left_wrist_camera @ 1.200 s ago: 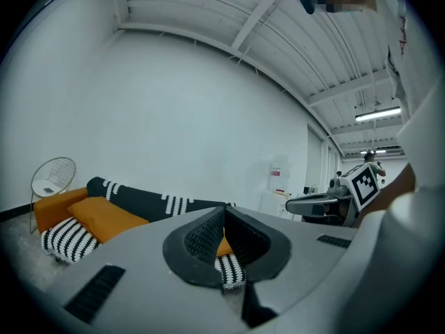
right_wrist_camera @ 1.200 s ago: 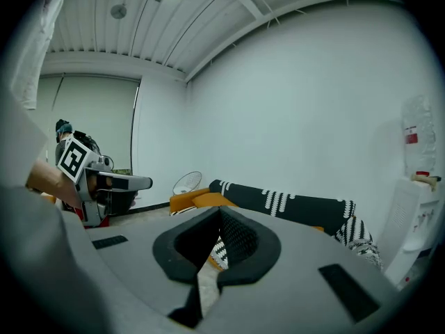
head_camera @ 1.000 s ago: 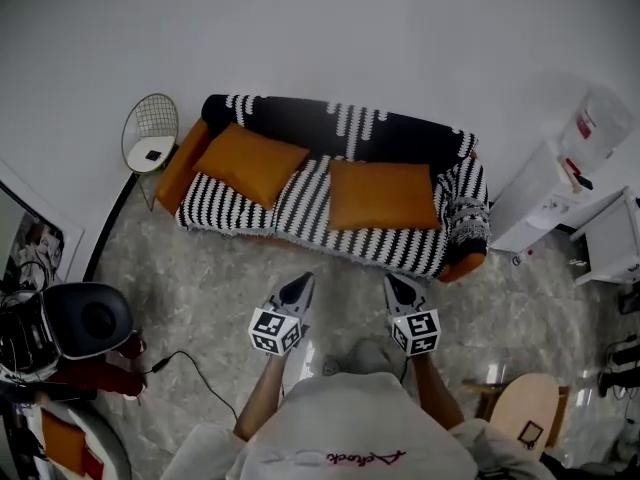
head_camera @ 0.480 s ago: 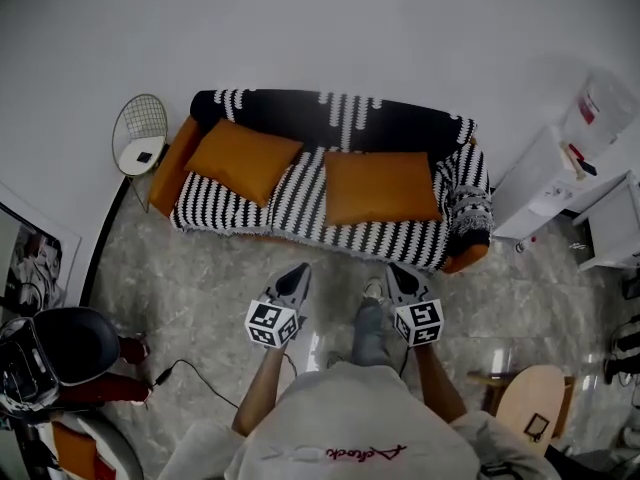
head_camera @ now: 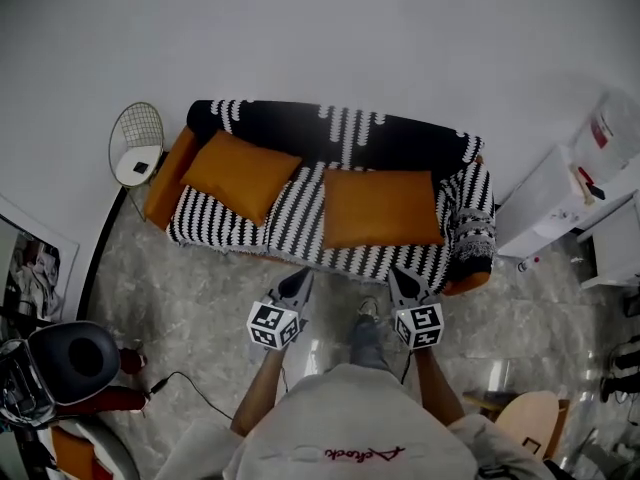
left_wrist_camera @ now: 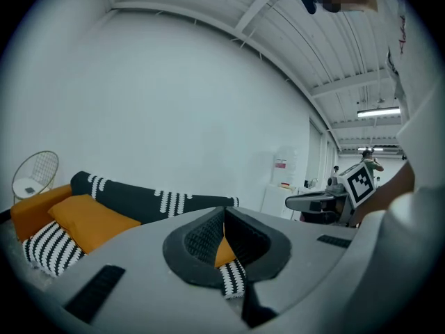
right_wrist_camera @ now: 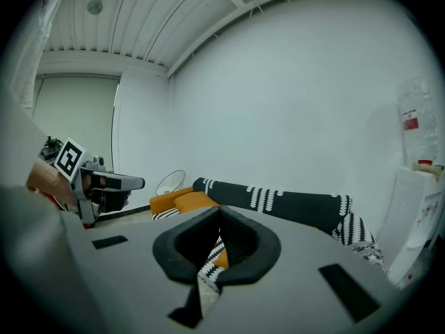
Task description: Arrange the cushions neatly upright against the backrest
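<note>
- A wire table [head_camera: 137,146] stands just beside the left arm of the sofa [head_camera: 400,133].
- The sofa wears a black-and-white striped cover and backs onto the wall.
- The left cushion [head_camera: 240,176], orange, lies on the seat turned askew, one corner toward the backrest. It seems to lie flat rather than lean, though the steep view makes that hard to judge.
- The left gripper [head_camera: 298,282] is over the floor near the sofa's front edge and points at it. Its jaws are pressed together with nothing between them; only sofa and cushion show far beyond the tips.
- The right cushion [head_camera: 380,208], also orange, lies square and flat on the seat, close to the right arm and apart from the left cushion.
- The right gripper [head_camera: 401,280] is level with the left one, in front of the right cushion. Its jaws are closed tight too, and empty.
- A white cabinet [head_camera: 560,193] stands past the sofa's right end.
</note>
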Available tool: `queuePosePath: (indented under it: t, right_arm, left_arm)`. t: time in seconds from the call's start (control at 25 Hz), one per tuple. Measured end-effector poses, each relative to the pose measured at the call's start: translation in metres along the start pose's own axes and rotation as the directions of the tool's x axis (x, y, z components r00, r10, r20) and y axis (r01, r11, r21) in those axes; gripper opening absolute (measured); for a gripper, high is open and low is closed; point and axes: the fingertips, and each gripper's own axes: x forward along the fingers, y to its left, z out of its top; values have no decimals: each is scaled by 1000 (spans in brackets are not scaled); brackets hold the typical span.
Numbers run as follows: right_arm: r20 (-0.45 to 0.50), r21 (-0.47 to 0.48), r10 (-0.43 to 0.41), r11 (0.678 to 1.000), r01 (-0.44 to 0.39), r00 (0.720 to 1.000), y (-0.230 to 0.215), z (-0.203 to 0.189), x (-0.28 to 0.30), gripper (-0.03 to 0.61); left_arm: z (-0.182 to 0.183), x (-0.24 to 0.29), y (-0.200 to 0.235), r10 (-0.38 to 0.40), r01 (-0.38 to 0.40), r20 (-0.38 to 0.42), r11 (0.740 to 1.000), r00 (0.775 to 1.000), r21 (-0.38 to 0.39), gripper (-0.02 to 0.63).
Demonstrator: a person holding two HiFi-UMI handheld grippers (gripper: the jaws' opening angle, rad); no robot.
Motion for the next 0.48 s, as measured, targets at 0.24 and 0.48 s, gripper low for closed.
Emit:
queuePosePath:
  t: [0.24,0.48]
  right_arm:
    - [0,8,2,1000,-2,1000,-60,25,52,28]
    - [-5,17,-5,1000,6,1000,-134,43,99,28]
  left_arm:
    - [31,69,30,20,-20,1,1000,1000,-3,34]
    - [41,149,47,25,-26,-30,999,999,-34,34]
